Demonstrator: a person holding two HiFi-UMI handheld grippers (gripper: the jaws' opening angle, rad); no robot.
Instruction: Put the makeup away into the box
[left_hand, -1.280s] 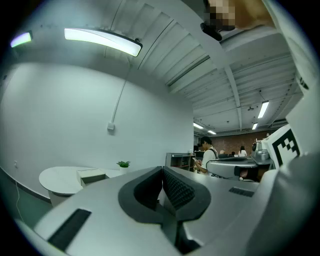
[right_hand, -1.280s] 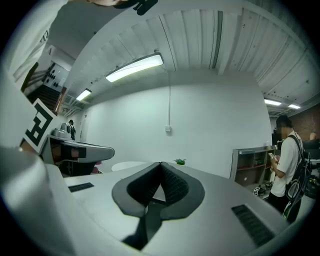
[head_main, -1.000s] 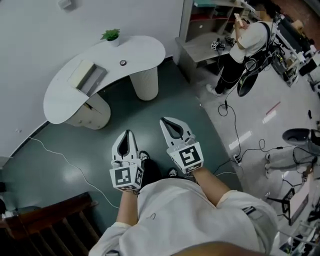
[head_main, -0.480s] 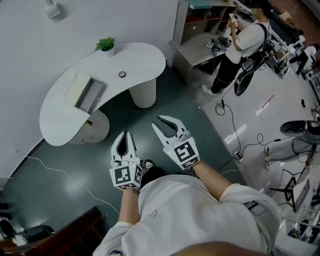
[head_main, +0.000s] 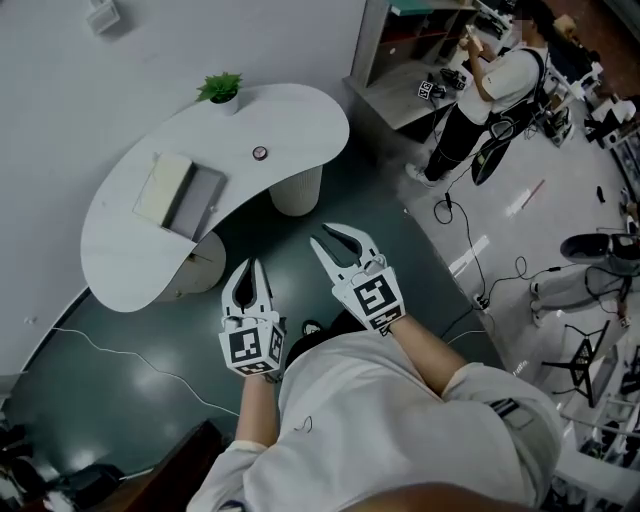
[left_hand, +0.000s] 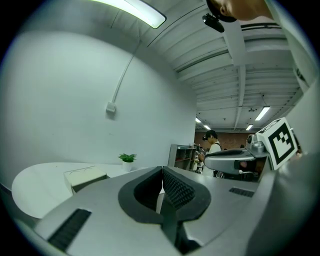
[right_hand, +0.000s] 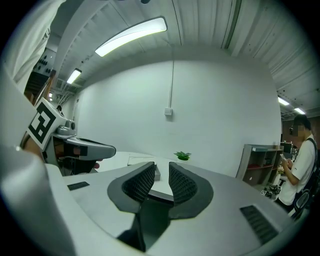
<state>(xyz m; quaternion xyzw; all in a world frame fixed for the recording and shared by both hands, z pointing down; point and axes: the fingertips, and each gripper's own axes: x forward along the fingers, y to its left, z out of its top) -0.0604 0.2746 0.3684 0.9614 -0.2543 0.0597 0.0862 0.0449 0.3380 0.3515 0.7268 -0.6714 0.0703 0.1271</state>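
Left hand-held gripper (head_main: 250, 268): closed, empty. Right hand-held gripper (head_main: 338, 238): jaws just opened partway, nothing between them. Both apart from the counter (head_main: 290, 120).

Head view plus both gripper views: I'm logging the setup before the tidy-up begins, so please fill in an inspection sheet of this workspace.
Surface: white curved table, mostly bare, ahead of both grippers.
Job's things: box on the table; small round item apart from it, too small to identify.
Clutter: potted plant at the table's far end.
Grippers: left gripper shut, empty; right gripper jaws have just been opening, now apart, nothing between them.
Cables: white cable on the floor at left; dark cables on the floor at right.
Surroundings: person standing at a shelf unit.
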